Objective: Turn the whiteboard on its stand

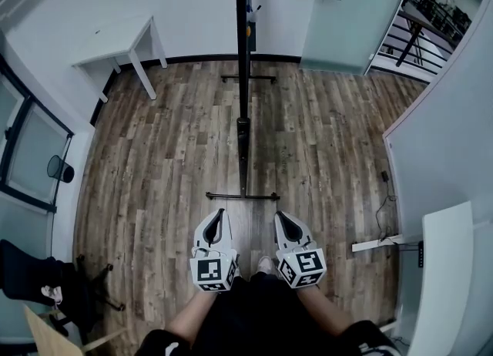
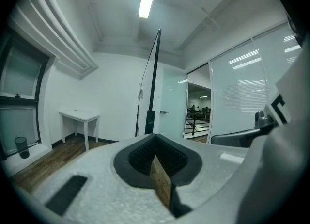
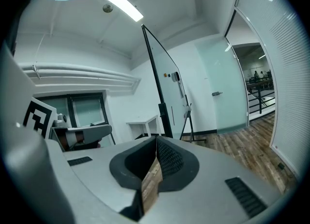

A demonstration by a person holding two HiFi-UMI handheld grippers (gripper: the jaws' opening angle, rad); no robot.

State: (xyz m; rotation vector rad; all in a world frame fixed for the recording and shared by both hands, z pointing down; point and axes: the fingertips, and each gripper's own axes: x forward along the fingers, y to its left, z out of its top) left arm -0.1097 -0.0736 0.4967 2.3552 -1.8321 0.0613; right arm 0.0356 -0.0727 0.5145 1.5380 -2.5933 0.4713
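Left gripper (image 1: 217, 216): jaws closed tip to tip, nothing between them. Right gripper (image 1: 282, 217): jaws likewise closed and empty. Both are held side by side in front of the person, pointing towards the whiteboard (image 1: 243, 38) and not touching it. The whiteboard sits upright in its stand (image 1: 243, 195) on the wood floor (image 1: 323, 139), edge-on in the head view. A white table (image 1: 115, 45) stands by the wall to its left
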